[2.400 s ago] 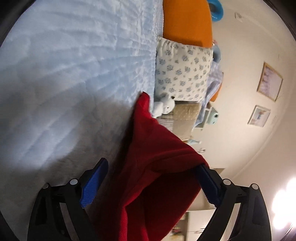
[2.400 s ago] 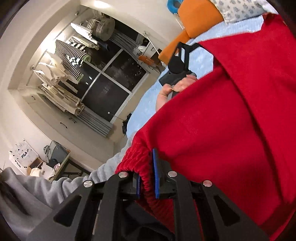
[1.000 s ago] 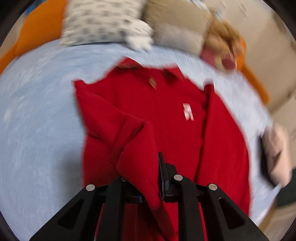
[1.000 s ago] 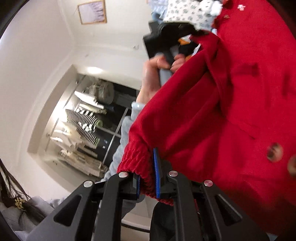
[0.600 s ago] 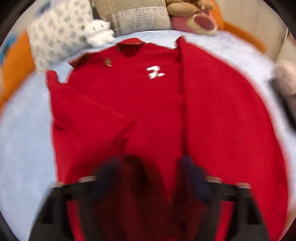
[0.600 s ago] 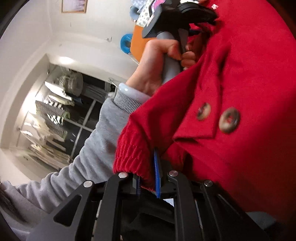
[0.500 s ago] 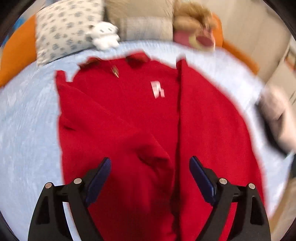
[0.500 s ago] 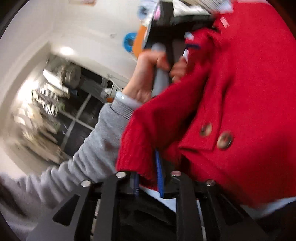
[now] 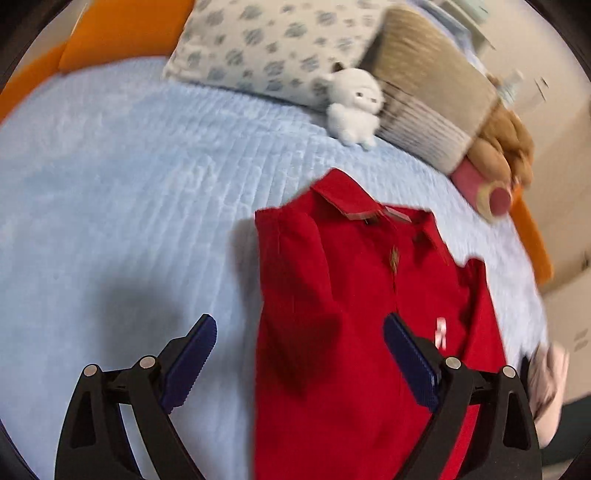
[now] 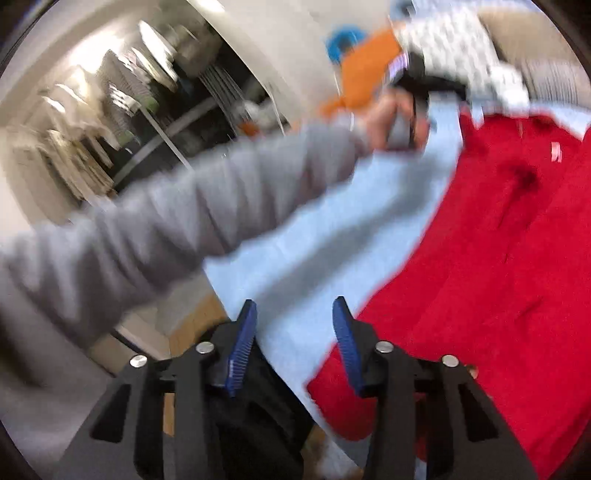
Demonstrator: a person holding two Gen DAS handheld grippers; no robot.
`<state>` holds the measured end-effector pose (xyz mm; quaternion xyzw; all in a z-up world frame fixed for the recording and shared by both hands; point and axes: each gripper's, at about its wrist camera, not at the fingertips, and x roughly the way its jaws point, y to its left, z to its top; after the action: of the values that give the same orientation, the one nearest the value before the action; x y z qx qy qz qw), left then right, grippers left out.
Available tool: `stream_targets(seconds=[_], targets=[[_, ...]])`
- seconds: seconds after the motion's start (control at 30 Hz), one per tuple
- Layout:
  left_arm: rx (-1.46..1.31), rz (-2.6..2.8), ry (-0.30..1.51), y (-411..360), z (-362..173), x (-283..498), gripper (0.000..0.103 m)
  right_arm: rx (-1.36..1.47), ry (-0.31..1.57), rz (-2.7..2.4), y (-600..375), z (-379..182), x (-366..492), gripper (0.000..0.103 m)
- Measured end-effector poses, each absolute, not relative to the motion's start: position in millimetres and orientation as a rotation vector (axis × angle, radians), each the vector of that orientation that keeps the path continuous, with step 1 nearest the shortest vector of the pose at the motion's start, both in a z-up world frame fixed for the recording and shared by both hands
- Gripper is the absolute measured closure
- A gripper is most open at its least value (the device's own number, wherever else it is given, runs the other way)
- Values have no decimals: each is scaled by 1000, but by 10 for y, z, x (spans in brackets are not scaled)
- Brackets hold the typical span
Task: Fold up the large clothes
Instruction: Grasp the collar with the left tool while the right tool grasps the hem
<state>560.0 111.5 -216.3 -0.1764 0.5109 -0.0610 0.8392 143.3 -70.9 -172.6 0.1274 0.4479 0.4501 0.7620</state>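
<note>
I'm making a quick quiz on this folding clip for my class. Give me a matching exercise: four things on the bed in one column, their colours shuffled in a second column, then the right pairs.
Things:
1. garment with a collar
2. bedspread
3. small plush toy
4. headboard cushion

Colours:
A. orange
B. white
C. red
D. light blue

Pairs: 1-C, 2-D, 3-B, 4-A
</note>
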Motion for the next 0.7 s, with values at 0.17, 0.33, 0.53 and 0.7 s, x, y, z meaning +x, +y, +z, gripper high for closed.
stream_targets(seconds=[0.17,0.33,0.53,0.7], targets=[[-401,-139,967,919,-2211,6081,21,312,1075,879,-861,-2159,1479,69],[-443,-155,919,675,-2227,6567,21,279,1048,833,-1023,-2199,1474,92],[-253,-112,1017,77,-2735,6799,21,333,1056,841,-1043,-2264,1551,95],[-221,-144,985,47,-2388,6634,18,379,1045,837,-1086,-2285,1549,95]])
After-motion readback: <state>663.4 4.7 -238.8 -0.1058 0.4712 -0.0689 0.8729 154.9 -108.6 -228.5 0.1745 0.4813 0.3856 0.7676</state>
